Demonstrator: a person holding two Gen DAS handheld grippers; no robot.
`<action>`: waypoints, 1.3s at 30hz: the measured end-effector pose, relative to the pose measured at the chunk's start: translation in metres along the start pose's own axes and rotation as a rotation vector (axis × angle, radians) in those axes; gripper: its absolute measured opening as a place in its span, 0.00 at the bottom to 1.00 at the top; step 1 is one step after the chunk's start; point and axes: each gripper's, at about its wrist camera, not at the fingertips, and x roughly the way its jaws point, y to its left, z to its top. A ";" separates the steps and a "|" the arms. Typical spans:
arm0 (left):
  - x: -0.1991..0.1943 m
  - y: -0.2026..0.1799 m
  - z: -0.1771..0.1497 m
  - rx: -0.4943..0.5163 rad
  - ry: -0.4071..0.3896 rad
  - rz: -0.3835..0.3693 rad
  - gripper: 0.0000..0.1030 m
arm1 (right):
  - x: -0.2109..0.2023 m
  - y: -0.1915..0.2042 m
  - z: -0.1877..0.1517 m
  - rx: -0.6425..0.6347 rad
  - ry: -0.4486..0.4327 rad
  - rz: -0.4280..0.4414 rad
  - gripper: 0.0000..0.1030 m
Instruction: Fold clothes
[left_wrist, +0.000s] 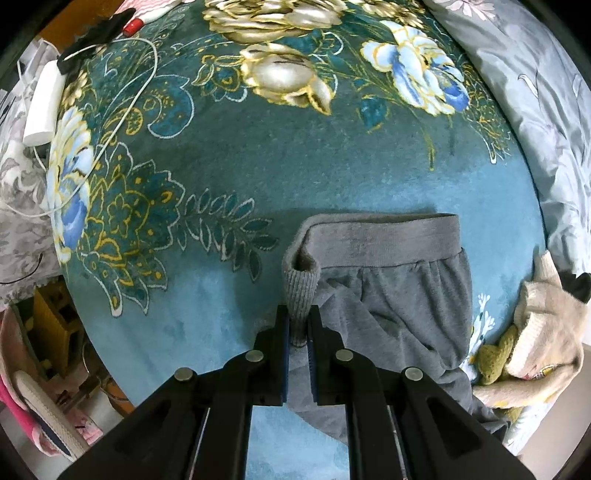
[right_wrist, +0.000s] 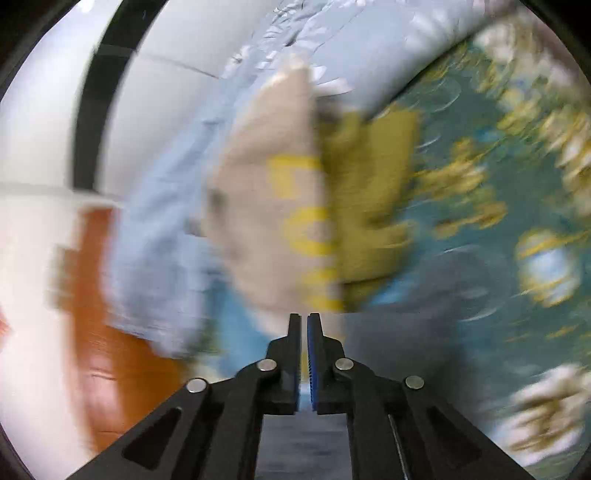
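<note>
Grey sweatpants (left_wrist: 399, 291) lie on a teal floral blanket (left_wrist: 258, 155), waistband away from me. My left gripper (left_wrist: 299, 325) is shut on a ribbed grey cuff (left_wrist: 301, 291) of the pants, folded up near the waistband's left end. The right wrist view is heavily motion-blurred. My right gripper (right_wrist: 303, 325) has its fingers nearly together, with nothing visible between the tips; grey fabric (right_wrist: 388, 343) lies below it. Ahead of it are a beige garment with yellow print (right_wrist: 269, 206) and an olive-green garment (right_wrist: 369, 206).
The beige and olive clothes (left_wrist: 532, 343) lie at the blanket's right edge. A grey floral duvet (left_wrist: 535, 92) lies at the back right. A white cable and charger (left_wrist: 44, 103), with a red object (left_wrist: 132, 26), are at the left. An orange wooden floor (right_wrist: 110, 332) is beside the bed.
</note>
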 end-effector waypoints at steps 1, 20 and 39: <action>0.000 0.001 0.000 -0.002 0.001 0.004 0.08 | 0.005 -0.012 -0.006 0.015 0.016 -0.037 0.29; -0.027 -0.033 -0.019 0.094 -0.021 -0.060 0.08 | 0.009 -0.108 -0.095 0.382 0.134 -0.162 0.03; -0.034 0.001 -0.033 0.137 -0.021 -0.051 0.08 | -0.063 -0.077 -0.139 -0.014 0.066 -0.234 0.07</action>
